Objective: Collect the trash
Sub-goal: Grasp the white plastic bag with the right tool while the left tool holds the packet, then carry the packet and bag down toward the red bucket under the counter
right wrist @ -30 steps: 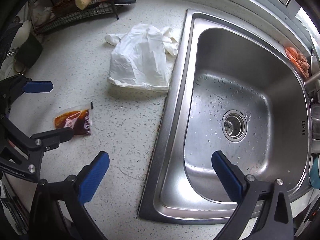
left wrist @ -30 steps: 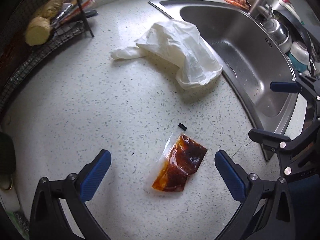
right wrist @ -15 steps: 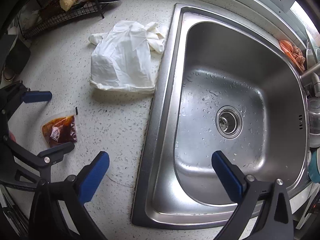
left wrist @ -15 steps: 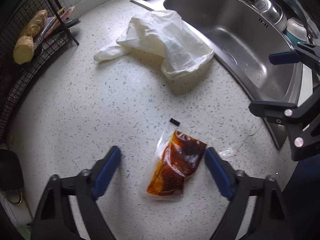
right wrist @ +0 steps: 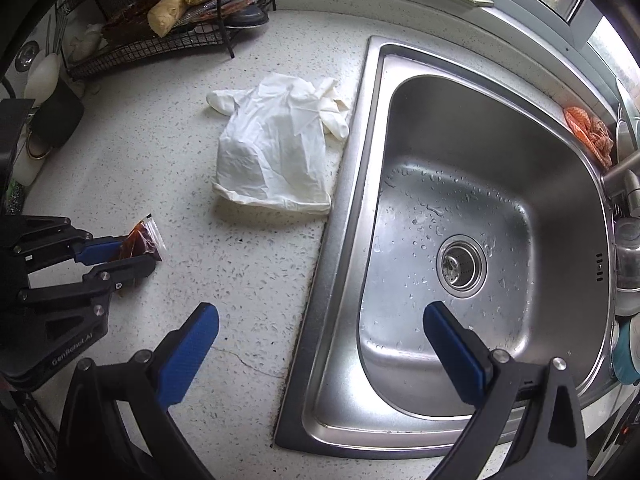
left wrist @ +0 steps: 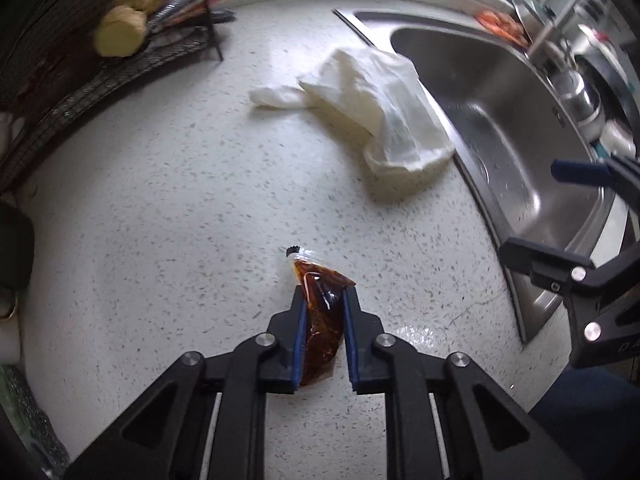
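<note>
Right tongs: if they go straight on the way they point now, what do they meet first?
Most likely the sink: the open, empty right tongs hang over its near left rim, so rim or basin comes first. Depth is hard to judge.

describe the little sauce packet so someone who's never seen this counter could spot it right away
Start at the steel sink; on the speckled counter to its left lies a crumpled white plastic bag. Nearer the camera than that bag, the left gripper is closing on the sauce packet, the only clear pouch of dark reddish-brown liquid.
</note>
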`<state>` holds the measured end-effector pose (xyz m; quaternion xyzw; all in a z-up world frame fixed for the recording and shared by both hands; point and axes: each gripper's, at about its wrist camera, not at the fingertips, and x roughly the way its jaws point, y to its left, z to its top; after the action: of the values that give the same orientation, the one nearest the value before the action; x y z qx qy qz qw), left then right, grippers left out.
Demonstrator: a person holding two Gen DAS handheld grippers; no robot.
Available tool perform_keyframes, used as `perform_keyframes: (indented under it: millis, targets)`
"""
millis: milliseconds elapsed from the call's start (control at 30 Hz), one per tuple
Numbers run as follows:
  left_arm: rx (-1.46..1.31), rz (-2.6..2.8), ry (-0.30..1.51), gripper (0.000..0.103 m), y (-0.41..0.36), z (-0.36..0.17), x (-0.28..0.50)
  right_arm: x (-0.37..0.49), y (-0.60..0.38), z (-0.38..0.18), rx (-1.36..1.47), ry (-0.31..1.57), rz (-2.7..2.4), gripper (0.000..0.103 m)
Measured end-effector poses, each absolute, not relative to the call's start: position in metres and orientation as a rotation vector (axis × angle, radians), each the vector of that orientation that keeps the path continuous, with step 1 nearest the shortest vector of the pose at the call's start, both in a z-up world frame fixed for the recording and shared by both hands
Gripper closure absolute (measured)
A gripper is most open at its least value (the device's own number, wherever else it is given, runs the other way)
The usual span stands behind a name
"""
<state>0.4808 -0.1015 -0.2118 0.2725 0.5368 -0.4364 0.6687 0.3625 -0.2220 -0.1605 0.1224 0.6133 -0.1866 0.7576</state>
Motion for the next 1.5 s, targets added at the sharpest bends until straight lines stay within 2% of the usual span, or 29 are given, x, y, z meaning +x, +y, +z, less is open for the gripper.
perform_keyframes:
  millis: [233,567,733,800,867,1000,1100,1167,1267,1500]
  targets:
    - [0.517,-0.963,1.154,0.088,-0.095,-0.179,0.505,0.379,-0.224,-0.146,0.244,1.293,-0.367,0.001]
    - [0.479,-0.922,1.122,0.088,-0.101,-0.173,0.542,0.424,-0.225,-0.146,0.203,1.263,-0.312,0.001]
    - [0.468,-0.893,1.133,0.088,-0.102,-0.185,0.559,0.452,-0.232,-0.164,0.183,1.253,-0.285,0.001]
    - [0.458,-0.890,1.144,0.088,-0.101,-0.190,0.564,0.461,-0.234,-0.172,0.175,1.252,-0.262,0.006]
    - [0.456,-0.890,1.150,0.088,-0.101,-0.193,0.568,0.471,-0.236,-0.180,0.152,1.268,-0.235,0.023]
    - [0.461,-0.888,1.146,0.088,-0.101,-0.199,0.568,0.480,-0.241,-0.193,0.124,1.289,-0.208,0.037]
    - [0.462,-0.873,1.153,0.088,-0.099,-0.204,0.568,0.482,-0.243,-0.200,0.115,1.286,-0.183,0.054]
    - [0.453,-0.868,1.160,0.088,-0.097,-0.204,0.567,0.481,-0.241,-0.197,0.097,1.272,-0.175,0.088]
    - [0.443,-0.865,1.154,0.088,-0.094,-0.198,0.561,0.477,-0.237,-0.195,0.084,1.286,-0.169,0.098]
    - [0.442,-0.852,1.114,0.088,-0.086,-0.172,0.542,0.445,-0.217,-0.163,0.099,1.233,-0.159,0.100]
